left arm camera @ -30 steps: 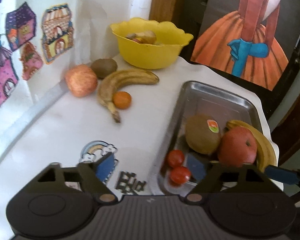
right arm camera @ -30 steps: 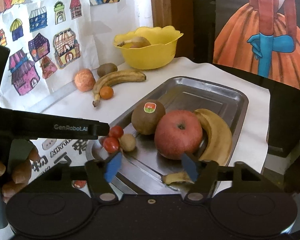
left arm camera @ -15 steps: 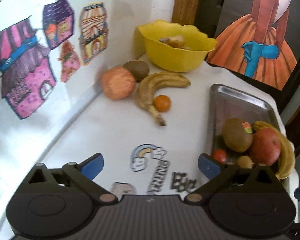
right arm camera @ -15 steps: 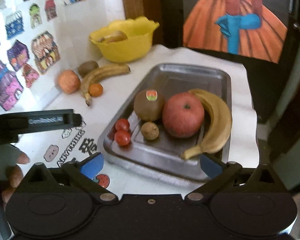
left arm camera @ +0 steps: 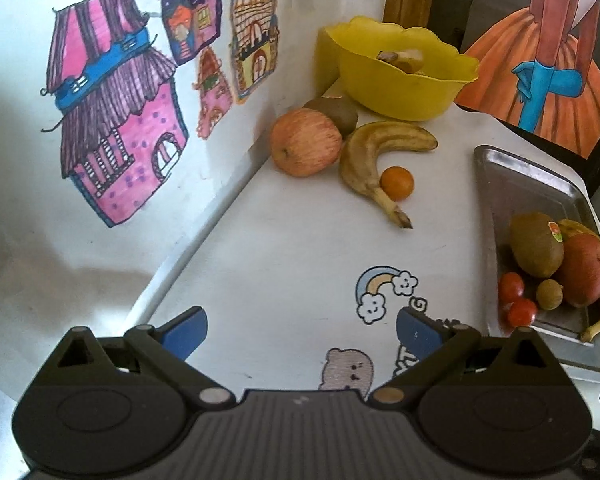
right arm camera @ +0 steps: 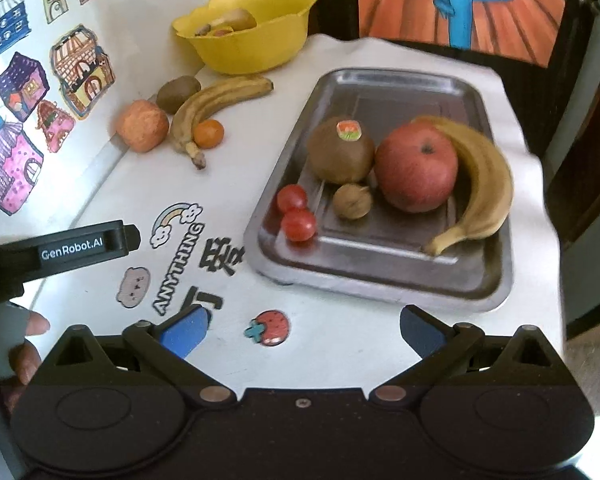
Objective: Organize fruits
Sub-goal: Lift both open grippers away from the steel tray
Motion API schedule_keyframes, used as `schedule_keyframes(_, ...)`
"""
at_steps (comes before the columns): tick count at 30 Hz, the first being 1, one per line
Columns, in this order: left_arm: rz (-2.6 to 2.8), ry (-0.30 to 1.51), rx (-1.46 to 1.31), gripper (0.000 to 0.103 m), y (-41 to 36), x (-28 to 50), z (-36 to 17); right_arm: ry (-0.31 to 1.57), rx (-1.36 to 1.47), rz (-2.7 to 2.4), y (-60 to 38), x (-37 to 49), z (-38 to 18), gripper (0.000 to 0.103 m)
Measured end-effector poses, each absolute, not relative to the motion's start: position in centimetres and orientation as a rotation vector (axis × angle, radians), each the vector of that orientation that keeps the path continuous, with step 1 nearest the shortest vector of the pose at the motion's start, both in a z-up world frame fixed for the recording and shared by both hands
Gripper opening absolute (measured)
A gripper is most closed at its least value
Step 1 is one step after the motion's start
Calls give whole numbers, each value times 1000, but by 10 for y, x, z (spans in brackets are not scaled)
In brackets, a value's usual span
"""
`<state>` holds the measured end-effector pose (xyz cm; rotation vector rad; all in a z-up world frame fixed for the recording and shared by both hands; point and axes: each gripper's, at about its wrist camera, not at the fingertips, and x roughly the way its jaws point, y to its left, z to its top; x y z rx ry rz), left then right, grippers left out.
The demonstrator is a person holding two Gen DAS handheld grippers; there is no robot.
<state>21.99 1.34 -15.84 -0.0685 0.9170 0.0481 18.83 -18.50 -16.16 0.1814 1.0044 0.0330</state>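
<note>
A steel tray [right arm camera: 496, 280] holds a kiwi [right arm camera: 340, 152], a red apple [right arm camera: 416, 168], a banana [right arm camera: 484, 184], a walnut [right arm camera: 352, 201] and two cherry tomatoes [right arm camera: 298, 224]. On the white table by the wall lie an apple [left arm camera: 305, 147], a kiwi [left arm camera: 336, 111], a brown banana [left arm camera: 374, 156] and a small orange [left arm camera: 397, 183]. A yellow bowl [left arm camera: 404, 92] with fruit stands behind. My left gripper [left arm camera: 300, 330] is open and empty above the table, well short of the loose fruits. My right gripper [right arm camera: 302, 328] is open and empty, short of the tray.
The wall on the left carries paper house drawings [left arm camera: 116, 120]. A painting of an orange dress [left arm camera: 548, 60] stands behind the tray. Stickers [right arm camera: 180, 256] dot the tabletop. The tray sits near the table's right edge. The left gripper's body [right arm camera: 60, 248] shows in the right wrist view.
Both grippers have opened wider and drawn back. The left view swung left from the tray toward the wall-side fruits. The right view rose and looks down on the tray.
</note>
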Motion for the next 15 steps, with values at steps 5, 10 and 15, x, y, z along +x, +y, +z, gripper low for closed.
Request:
schedule_keyframes(5,49,923,-71,102,17,222,-160,983,169,46,-177,195,-158,102)
schedule_keyframes(10,45,920,-83,102,17,230,-162,874,100,116,-179,210,-147,102)
schedule_keyframes(15,67,889,-97,102,15,241,-157,772,76,188,-192,233,-135,102)
